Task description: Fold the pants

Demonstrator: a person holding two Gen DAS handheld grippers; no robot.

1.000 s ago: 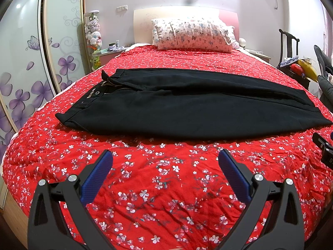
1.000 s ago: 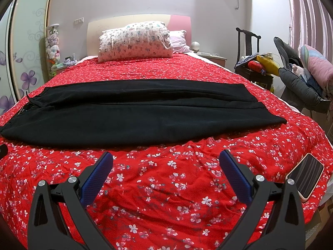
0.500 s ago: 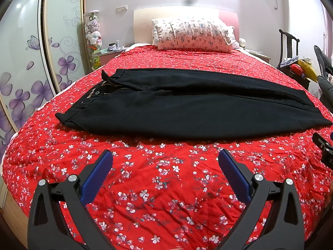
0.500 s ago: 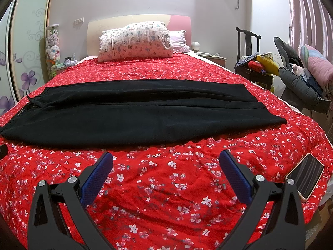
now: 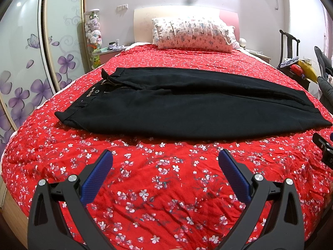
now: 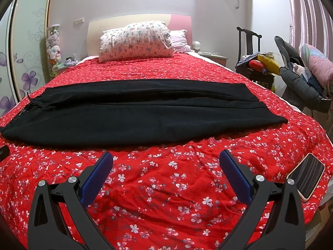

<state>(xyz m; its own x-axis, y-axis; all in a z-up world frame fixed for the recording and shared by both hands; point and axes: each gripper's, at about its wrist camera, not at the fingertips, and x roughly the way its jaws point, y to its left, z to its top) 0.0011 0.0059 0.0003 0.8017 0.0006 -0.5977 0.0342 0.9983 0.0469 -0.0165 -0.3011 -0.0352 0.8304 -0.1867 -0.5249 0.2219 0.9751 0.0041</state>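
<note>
Black pants [image 5: 187,106] lie flat across the red flowered bedspread [image 5: 156,177], waistband at the left, leg ends at the right, one leg laid over the other. They also show in the right wrist view [image 6: 141,112]. My left gripper [image 5: 165,160] is open and empty, above the bedspread short of the pants' near edge, toward the waist end. My right gripper [image 6: 166,160] is open and empty, short of the near edge toward the leg ends. A part of the right gripper shows at the left view's right edge [image 5: 324,148].
A phone [image 6: 307,178] lies on the bedspread near the right edge. A patterned pillow [image 6: 135,41] leans on the headboard. A chair with clothes and toys [image 6: 258,62] stands right of the bed. A sliding wardrobe [image 5: 25,62] is on the left.
</note>
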